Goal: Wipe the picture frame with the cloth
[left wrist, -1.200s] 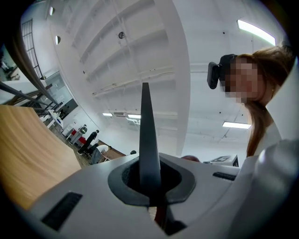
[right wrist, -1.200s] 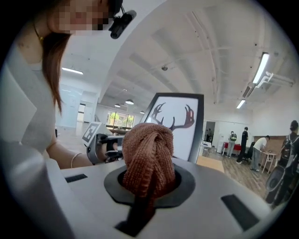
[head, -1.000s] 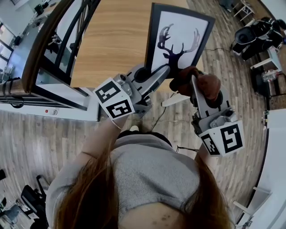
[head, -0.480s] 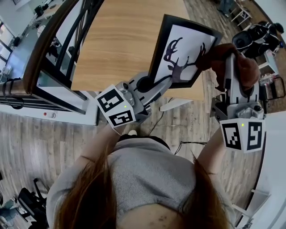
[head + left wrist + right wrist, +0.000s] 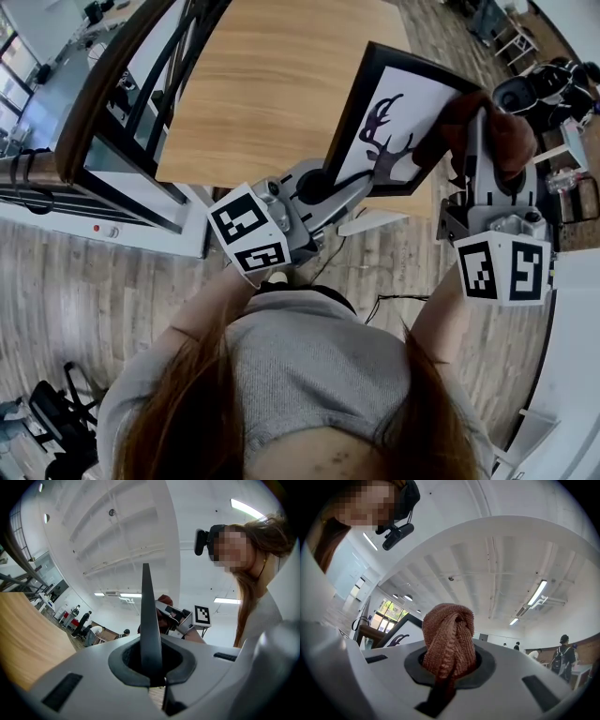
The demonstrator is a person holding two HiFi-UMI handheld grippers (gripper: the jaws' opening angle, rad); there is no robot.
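In the head view the black picture frame (image 5: 367, 103), with a dark antler print on white, is tilted up above the wooden table (image 5: 272, 75). My left gripper (image 5: 339, 184) is shut on its lower edge. The left gripper view shows that frame (image 5: 146, 616) edge-on as a thin dark blade between the closed jaws of the left gripper (image 5: 151, 667). My right gripper (image 5: 473, 131) is shut on a bunched reddish-brown knitted cloth (image 5: 469, 117), which lies against the frame's right edge. In the right gripper view the cloth (image 5: 447, 639) bulges from the right gripper (image 5: 447, 665), with the frame (image 5: 401, 632) to its left.
A dark wood-and-metal chair (image 5: 122, 103) stands at the table's left side. Black bags (image 5: 534, 89) and a small white stand lie on the plank floor at the right. A white counter edge (image 5: 572, 366) runs down the right. People stand far off in the room (image 5: 560, 656).
My right gripper with the cloth has risen from below the frame's bottom edge to its right side. The frame has tipped a little to the right. The left gripper has hardly moved.
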